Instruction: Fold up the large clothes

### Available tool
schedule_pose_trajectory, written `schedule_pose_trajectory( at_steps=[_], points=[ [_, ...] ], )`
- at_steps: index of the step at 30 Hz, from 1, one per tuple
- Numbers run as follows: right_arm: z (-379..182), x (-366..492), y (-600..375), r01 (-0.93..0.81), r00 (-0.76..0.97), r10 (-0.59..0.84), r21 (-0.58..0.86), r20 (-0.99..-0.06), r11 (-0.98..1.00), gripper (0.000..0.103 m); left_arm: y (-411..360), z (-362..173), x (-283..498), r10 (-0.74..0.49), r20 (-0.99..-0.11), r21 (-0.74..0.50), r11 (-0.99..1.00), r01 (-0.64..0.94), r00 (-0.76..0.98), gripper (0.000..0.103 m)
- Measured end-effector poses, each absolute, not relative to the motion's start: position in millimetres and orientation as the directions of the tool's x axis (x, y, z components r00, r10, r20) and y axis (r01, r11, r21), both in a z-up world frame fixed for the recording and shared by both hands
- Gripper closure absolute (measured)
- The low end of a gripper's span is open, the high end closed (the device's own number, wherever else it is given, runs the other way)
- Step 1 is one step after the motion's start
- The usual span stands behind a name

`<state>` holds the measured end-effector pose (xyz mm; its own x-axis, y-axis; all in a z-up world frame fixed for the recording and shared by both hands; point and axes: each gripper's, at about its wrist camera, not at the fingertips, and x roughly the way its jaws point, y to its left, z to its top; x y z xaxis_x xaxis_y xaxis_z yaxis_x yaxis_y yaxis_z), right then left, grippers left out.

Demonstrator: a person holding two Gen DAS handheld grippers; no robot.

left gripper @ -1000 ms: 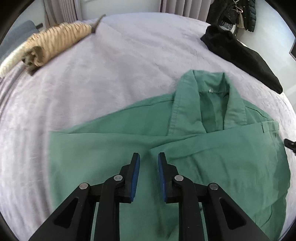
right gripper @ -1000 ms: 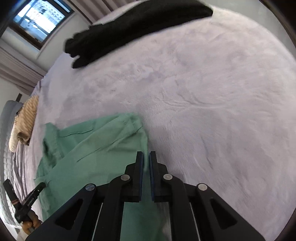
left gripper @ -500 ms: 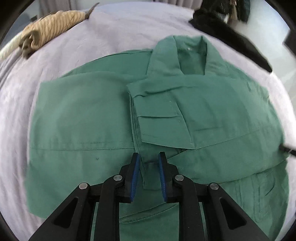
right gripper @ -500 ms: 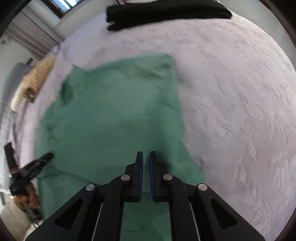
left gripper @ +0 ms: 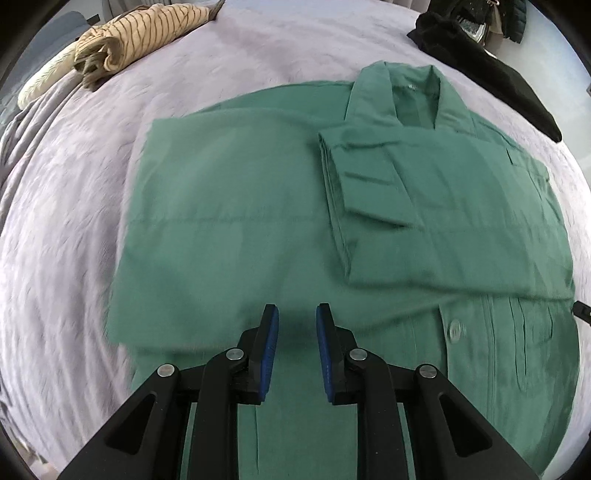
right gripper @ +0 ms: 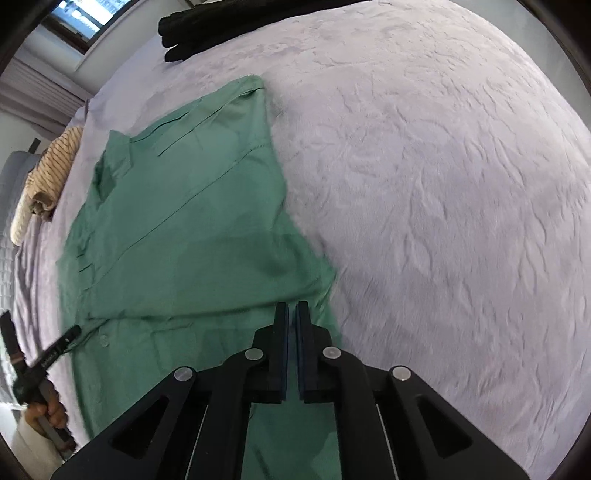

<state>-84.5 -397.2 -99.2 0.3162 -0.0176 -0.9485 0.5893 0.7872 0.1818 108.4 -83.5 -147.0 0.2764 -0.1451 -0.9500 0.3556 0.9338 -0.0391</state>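
1. My gripper bodies cover the near hem of the green shirt (left gripper: 229, 229) in both wrist views; I cannot see how the cloth lies beneath them.
2. The shirt's left edge is smeared by motion blur in the left wrist view, so its outline there is hard to trace.
3. The shirt lies flat on the bed (left gripper: 66, 229), collar at the far end, both sides folded inward. One cuffed sleeve lies across the chest. A button shows on the placket near the right side.
4. Left gripper (left gripper: 297, 314): jaws parted by a narrow gap, blue pads facing each other. I see only the shirt's surface through the gap; nothing appears pinched, though the fingertips may be just touching the fabric. I cannot tell.
5. Right gripper (right gripper: 291, 312): jaws clenched nearly together, a thin dark slit between the pads. It sits over the shirt's right edge, close to the bare bed. No cloth visibly rises between the pads.
6. In the right wrist view the left gripper shows at the lower left edge, partly cut off, with a hand (right gripper: 50, 408) around its handle.
7. A rolled striped garment (left gripper: 144, 33) lies at the far left of the bed, a black garment (left gripper: 480, 66) at the far right; both well apart from the shirt.
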Motion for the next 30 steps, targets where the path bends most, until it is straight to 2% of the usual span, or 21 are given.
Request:
schedule_pose_trajectory(
  at_steps=[11,12,13,14,16,24,26,27,28,30],
  points=[
    [-91,-91,-360,0.566,0.264,0.041,0.189,-0.964,0.803,0.099,-60,-140,50,-0.076,-0.969,0.002,0.949,0.316,0.235,0.08],
    [-91,-90,-358,0.562,0.262,0.044,0.19,-0.964,0.805,0.099,-58,-139,46,-0.082,-0.97,-0.006,0.95,0.312,0.23,0.075],
    [-90,-90,-354,0.56,0.261,0.044,0.188,-0.964,0.807,0.099,-54,-136,39,-0.081,-0.971,-0.009,0.952,0.306,0.223,0.035],
    [-88,-89,-350,0.557,0.259,0.042,0.185,-0.965,0.81,0.099,-49,-134,31,-0.071,-0.971,0.0,0.955,0.295,0.23,0.0],
    [-86,-88,-344,0.556,0.258,0.047,0.188,-0.965,0.81,0.099,-42,-124,21,-0.059,-0.961,0.021,0.958,0.285,0.271,0.001],
    [-74,-86,-324,0.546,0.252,0.049,0.183,-0.967,0.817,0.098,-24,-108,1,-0.043,-0.967,0.032,0.958,0.284,0.252,0.001],
    [-72,-86,-316,0.538,0.25,0.051,0.182,-0.967,0.823,0.079,-27,-105,2,-0.042,-0.971,0.026,0.961,0.277,0.235,0.001],
    [-70,-85,-314,0.534,0.251,0.05,0.181,-0.967,0.826,0.041,-25,-104,3,-0.041,-0.972,0.024,0.961,0.275,0.229,0.001],
    [-68,-86,-312,0.527,0.259,0.051,0.185,-0.965,0.83,0.016,-23,-103,1,-0.042,-0.974,0.022,0.962,0.273,0.225,0.001],
    [-63,-86,-305,0.51,0.27,0.051,0.188,-0.961,0.84,0.015,-26,-100,1,-0.04,-0.975,0.021,0.962,0.271,0.219,0.001]
  ],
)
